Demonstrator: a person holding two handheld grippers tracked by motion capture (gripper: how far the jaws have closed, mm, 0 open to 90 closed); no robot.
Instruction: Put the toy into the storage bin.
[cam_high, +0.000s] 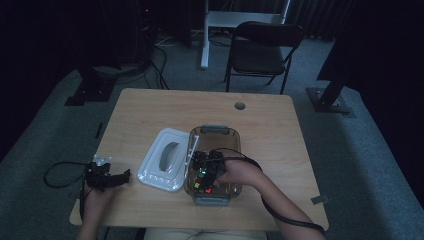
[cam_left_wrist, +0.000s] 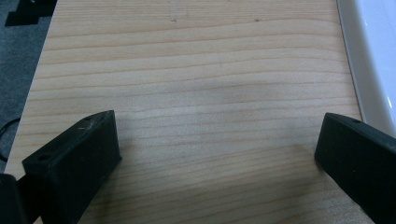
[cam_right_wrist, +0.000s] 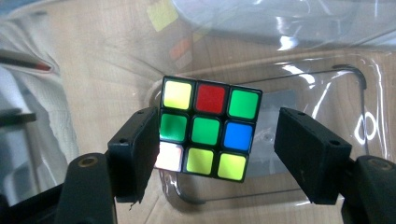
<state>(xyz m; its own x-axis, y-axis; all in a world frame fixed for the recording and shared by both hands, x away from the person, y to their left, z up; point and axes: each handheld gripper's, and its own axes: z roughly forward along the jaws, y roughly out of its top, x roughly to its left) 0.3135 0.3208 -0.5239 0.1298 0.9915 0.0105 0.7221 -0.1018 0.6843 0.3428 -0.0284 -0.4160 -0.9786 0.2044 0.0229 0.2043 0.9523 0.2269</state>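
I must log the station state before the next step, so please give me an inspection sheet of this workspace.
Surface: wooden table, with a round hole near the far edge.
Job's things: puzzle cube inside the clear container; white lid lies beside it on the table.
Clutter: nothing seen.
Grippers: right tool inside the container, jaws open either side of the cube; left tool open over bare wood, holding nothing.
Cables: black cable along the right forearm; another loops off the left table edge.
Surroundings: folding chair, grey carpet, dark stands.
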